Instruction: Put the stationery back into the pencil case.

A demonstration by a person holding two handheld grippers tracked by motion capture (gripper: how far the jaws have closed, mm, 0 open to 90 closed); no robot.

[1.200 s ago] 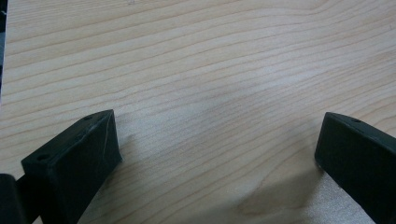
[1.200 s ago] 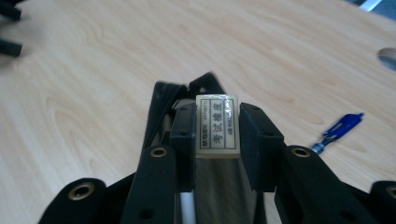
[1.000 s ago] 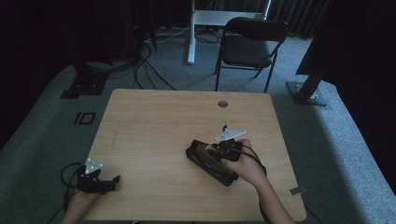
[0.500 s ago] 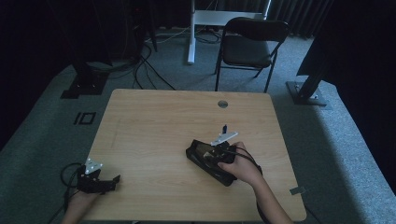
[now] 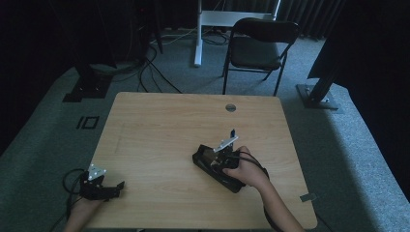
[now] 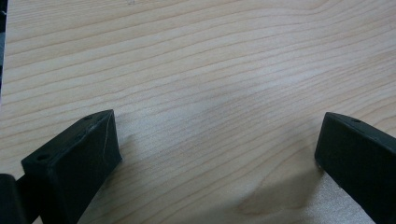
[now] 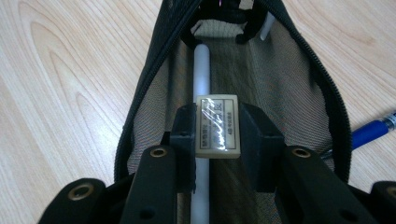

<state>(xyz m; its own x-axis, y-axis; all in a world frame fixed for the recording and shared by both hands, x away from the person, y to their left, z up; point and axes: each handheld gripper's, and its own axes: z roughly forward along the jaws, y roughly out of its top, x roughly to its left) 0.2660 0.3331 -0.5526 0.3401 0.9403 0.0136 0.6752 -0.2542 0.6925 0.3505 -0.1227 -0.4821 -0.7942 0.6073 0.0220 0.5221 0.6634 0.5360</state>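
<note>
Far left, at the near corner of the bench (image 5: 159, 130): left claw (image 5: 112, 189) resting low on the wood, held by a hand coming in from the bottom edge, cable looped just behind it. Jaws spread wide in the left gripper view, nothing but bare grain between them.

Toward the middle, right of centre: black mesh pencil case (image 5: 212, 162) lying flat on the bench, unzipped, its mouth gaping. In the right gripper view, mesh walls (image 7: 154, 84) rising on both sides of the jaws, a white pen (image 7: 202, 79) stretched lengthwise along the bottom of the case.

Over that opening: right claw (image 7: 217, 126) clamped on a cream eraser (image 7: 217, 123), pads pressing its two long sides, printed wrapper facing up. Eraser held inside the open mouth of the case, directly above the white pen; touching it or not, cannot tell. Seen from the high view, right claw (image 5: 218, 159) lowered onto the case, hand wrapped around its body.

Farther right, outside the case: blue pen (image 7: 371, 131) on the wood, just beside the zip edge.
</note>
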